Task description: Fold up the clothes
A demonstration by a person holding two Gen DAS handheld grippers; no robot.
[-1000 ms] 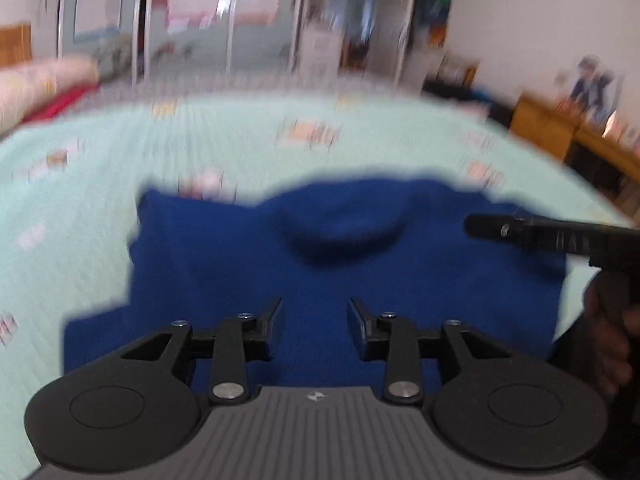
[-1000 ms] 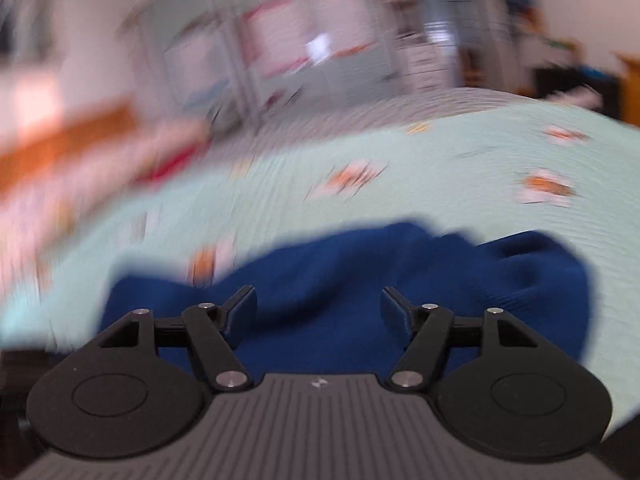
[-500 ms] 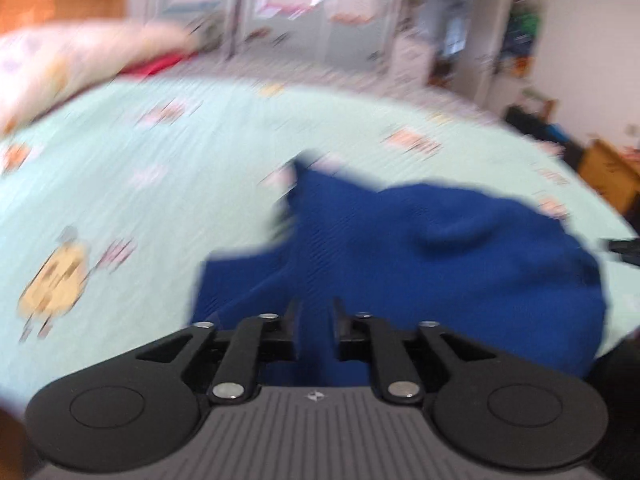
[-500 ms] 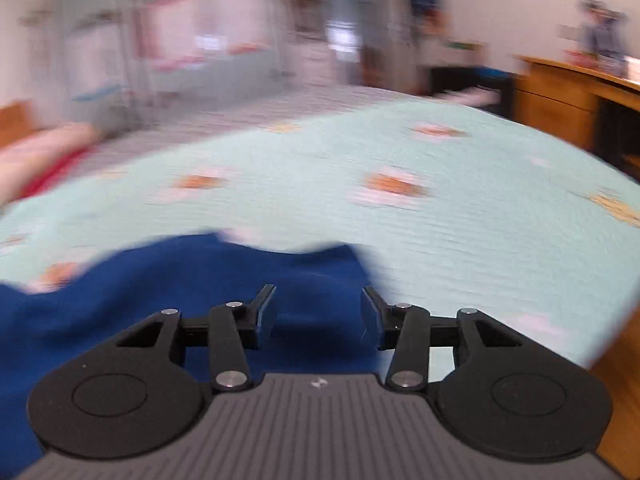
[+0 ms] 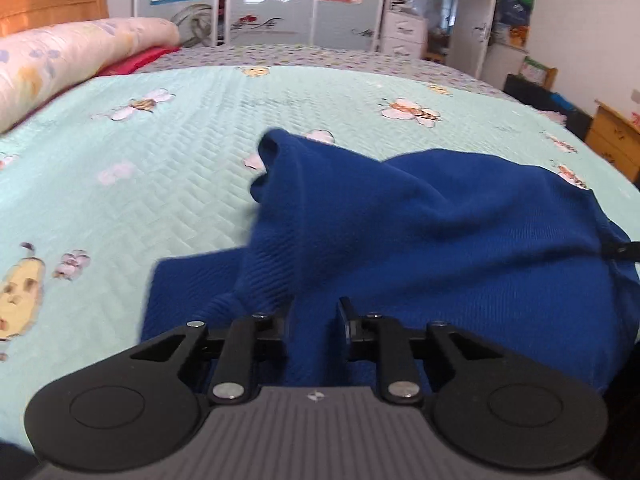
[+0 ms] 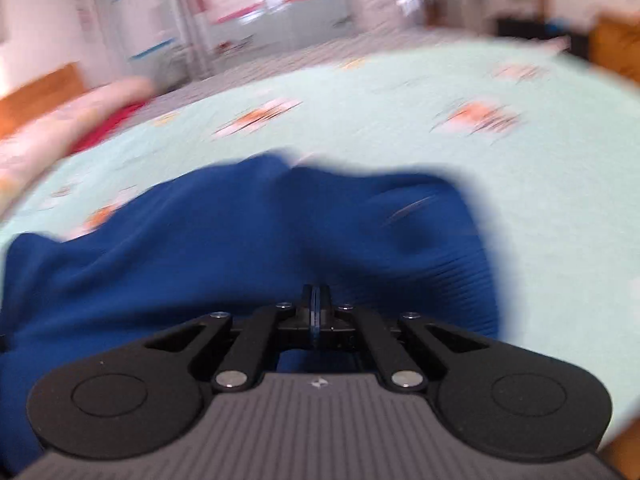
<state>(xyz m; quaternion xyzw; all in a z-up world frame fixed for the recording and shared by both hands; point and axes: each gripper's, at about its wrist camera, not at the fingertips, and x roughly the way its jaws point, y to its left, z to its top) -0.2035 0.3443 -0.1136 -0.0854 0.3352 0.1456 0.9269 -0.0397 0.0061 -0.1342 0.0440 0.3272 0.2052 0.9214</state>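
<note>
My left tool (image 5: 314,312) clamps a thick fold of the blue sweater (image 5: 440,232) on the bed (image 5: 180,160); my right tool (image 6: 316,304) pinches its edge.

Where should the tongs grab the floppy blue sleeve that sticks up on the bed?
Probably at the open cuff of the blue sleeve, coming from the left over the bare green bedspread. The cuff end is raised and curled off the bed, so fingers could slip round its edge. Both left tongs and right tongs already pinch the blue sweater, so one must let go first.
</note>
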